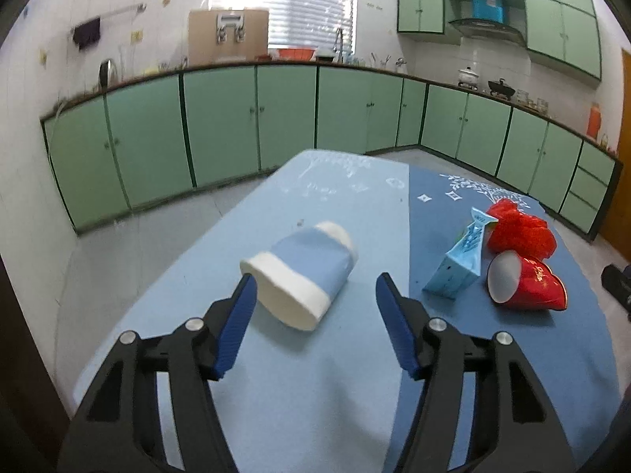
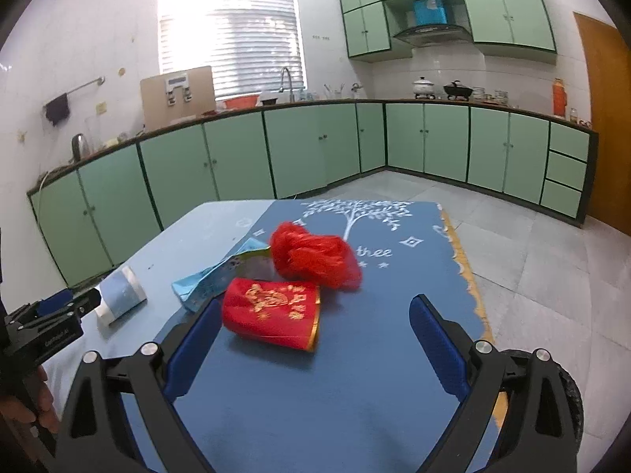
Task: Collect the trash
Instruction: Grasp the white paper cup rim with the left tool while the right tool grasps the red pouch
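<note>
1. Green cabinets [image 1: 221,126] run along the walls across the top of both views, with a bright window with blinds [image 2: 230,35] at upper centre and a range hood [image 2: 432,31] at upper right.
2. Filling the lower half of each view is a table [image 1: 189,299] covered by a blue cloth, pale on the left side and darker with a white tree print on the right.
3. At centre of the left wrist view, a blue-and-white cup [image 1: 299,272] lies on its side on the pale cloth.
4. Low in that same view, the left gripper [image 1: 315,311] has its blue-padded fingers spread wide, one on each side of the near end of the blue-and-white cup; whether the left pad touches it cannot be told.
5. At right in that view lie a light-blue carton [image 1: 461,260], a red paper cup [image 1: 528,283] on its side, and a crumpled red plastic bag [image 1: 520,228], bunched close together.
6. Low in the right wrist view, the right gripper [image 2: 315,331] is spread wide and holds nothing.
7. The red paper cup sits between its fingers, close to the left pad [image 2: 197,339], at the frame's centre.
8. Just above it lies the red plastic bag, with the light-blue carton to its left.
</note>
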`<action>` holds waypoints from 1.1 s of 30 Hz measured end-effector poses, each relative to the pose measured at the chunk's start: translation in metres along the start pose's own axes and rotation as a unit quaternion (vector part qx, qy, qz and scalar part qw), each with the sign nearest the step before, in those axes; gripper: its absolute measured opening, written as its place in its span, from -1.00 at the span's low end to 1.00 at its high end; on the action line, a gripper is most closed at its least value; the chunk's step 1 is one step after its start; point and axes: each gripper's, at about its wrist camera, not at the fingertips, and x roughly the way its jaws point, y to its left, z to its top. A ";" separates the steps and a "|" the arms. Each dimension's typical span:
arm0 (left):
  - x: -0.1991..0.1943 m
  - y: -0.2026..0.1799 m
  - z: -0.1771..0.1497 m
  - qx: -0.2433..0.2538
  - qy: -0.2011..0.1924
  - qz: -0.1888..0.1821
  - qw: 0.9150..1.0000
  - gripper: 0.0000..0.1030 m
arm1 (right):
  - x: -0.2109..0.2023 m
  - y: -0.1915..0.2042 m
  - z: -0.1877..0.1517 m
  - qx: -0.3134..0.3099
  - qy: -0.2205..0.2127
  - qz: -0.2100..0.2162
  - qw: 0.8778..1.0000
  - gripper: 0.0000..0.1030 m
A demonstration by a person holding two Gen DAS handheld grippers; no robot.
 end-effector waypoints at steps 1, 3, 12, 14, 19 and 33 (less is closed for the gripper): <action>0.003 0.003 0.000 -0.009 0.007 -0.008 1.000 0.07 | 0.002 0.002 0.000 -0.002 0.002 -0.001 1.000 0.82; 0.009 0.008 -0.001 -0.018 0.014 -0.017 1.000 0.01 | 0.004 0.004 -0.002 -0.006 0.005 -0.003 1.000 0.82; 0.033 0.005 0.001 -0.047 0.046 -0.053 0.996 -0.46 | 0.016 0.002 -0.005 -0.011 0.018 -0.004 1.000 0.82; 0.035 0.006 0.001 -0.051 0.047 -0.058 0.996 -0.65 | 0.020 0.001 -0.005 -0.011 0.024 0.003 1.000 0.82; 0.034 0.000 0.002 -0.048 0.040 -0.063 0.996 -0.88 | 0.032 -0.001 -0.004 -0.008 0.043 0.023 0.999 0.82; 0.027 -0.014 0.003 -0.021 0.018 -0.059 0.998 -0.92 | 0.056 -0.008 -0.006 0.012 0.094 0.050 0.994 0.60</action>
